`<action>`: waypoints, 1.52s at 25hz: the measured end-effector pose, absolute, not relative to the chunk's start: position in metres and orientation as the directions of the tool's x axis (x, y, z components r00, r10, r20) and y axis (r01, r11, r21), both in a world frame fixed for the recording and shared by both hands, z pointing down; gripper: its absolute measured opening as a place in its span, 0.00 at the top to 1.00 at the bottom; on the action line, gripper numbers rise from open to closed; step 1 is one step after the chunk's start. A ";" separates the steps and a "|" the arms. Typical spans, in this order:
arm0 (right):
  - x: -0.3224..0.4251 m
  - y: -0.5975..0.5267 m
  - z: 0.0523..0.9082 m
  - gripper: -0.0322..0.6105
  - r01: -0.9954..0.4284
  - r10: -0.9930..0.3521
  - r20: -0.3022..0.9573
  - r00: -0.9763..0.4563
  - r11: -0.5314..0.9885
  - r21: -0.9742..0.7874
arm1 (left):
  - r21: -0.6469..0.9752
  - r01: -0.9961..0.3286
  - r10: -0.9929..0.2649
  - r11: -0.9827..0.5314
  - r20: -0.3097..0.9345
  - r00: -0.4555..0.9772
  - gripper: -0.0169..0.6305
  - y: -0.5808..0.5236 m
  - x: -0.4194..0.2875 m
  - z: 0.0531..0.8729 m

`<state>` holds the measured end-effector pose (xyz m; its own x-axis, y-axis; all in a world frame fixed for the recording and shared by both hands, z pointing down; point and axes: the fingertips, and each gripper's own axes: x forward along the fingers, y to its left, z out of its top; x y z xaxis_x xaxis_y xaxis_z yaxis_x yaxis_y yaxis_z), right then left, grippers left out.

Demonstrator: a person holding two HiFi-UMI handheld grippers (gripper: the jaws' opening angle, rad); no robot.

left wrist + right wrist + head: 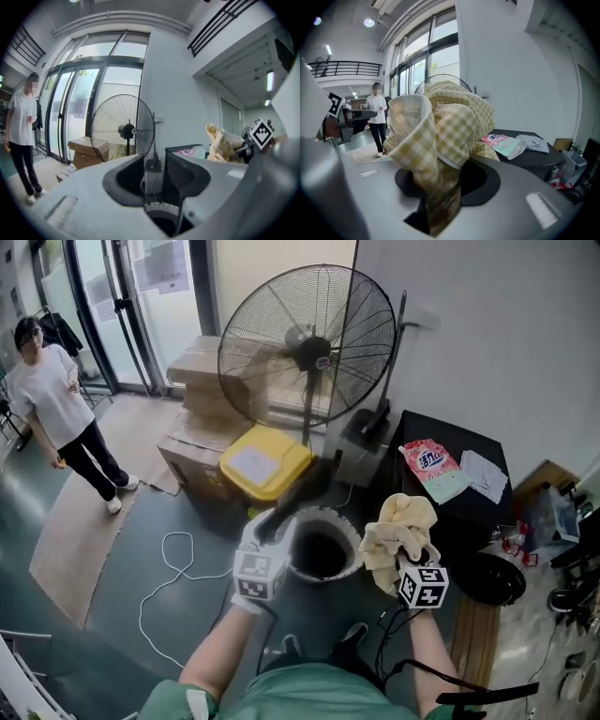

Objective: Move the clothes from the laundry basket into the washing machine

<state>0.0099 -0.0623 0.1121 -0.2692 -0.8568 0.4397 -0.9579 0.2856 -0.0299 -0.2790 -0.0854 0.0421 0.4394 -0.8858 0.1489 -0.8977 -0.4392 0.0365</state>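
A yellow-and-white checked cloth (401,529) hangs bunched in my right gripper (409,557), which is shut on it just right of the washing machine's round white rim (350,532). In the right gripper view the cloth (440,136) fills the space between the jaws of the right gripper (444,183). My left gripper (298,504) reaches over the drum's left side. In its own view the left gripper (152,176) stands open with nothing between the jaws, and the ribbed drum rim (161,208) shows below. The cloth (222,143) appears at the right there. I see no laundry basket for certain.
A large standing fan (309,343) stands behind the machine. Beside its base are a yellow-lidded bin (265,462) and cardboard boxes (202,371). A black table (469,507) at right carries a pink detergent pouch (433,468). A person (56,409) stands far left. A white cable (169,568) loops on the floor.
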 end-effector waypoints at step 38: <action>0.421 0.118 0.216 0.74 -0.993 -0.852 0.518 -0.072 0.013 -0.117 | -0.018 -0.768 -0.733 -0.640 0.316 0.603 0.73 0.046 0.142 0.123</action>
<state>0.4207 0.1176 0.2157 -0.0723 -0.8522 0.5183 -0.9930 0.0129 -0.1173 0.1419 0.0461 0.1228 0.6027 -0.7326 0.3161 -0.7683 -0.6398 -0.0180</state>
